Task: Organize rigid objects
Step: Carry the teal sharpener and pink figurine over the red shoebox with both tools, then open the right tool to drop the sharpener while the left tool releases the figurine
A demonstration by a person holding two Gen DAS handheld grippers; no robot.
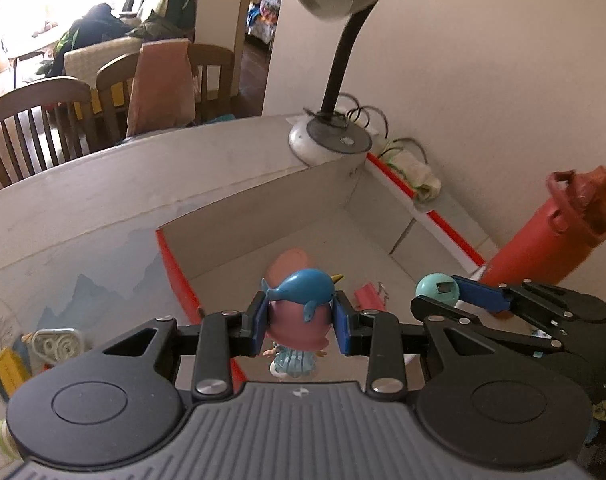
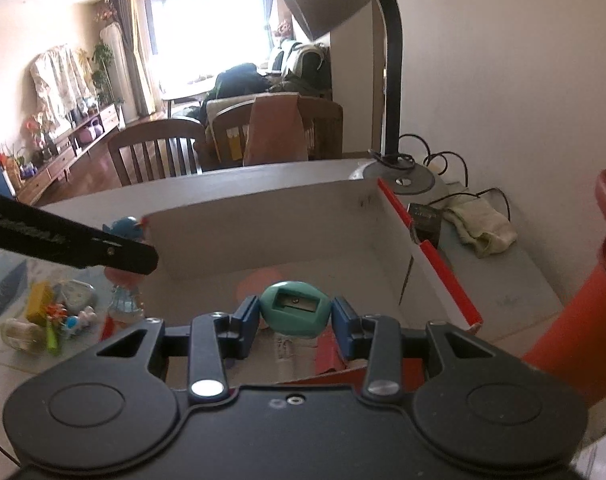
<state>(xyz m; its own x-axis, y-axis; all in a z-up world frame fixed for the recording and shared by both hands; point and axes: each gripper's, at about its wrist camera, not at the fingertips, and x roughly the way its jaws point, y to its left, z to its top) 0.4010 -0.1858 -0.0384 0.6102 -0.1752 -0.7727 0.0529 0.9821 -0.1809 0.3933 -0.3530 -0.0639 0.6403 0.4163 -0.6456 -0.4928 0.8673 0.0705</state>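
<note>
Clamped figurine, perhaps upright; teal sharpener

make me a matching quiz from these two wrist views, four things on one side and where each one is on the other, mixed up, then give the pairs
Things:
1. doll figure
2. teal pencil sharpener
3. desk lamp
4. red cylinder container

Places:
A. standing on the table past the box's far corner
B. clamped in the right gripper over the open cardboard box
C. leaning outside the box's right wall
D. clamped in the left gripper at the box's near left edge

Pairs: 1-D, 2-B, 3-A, 4-C
</note>
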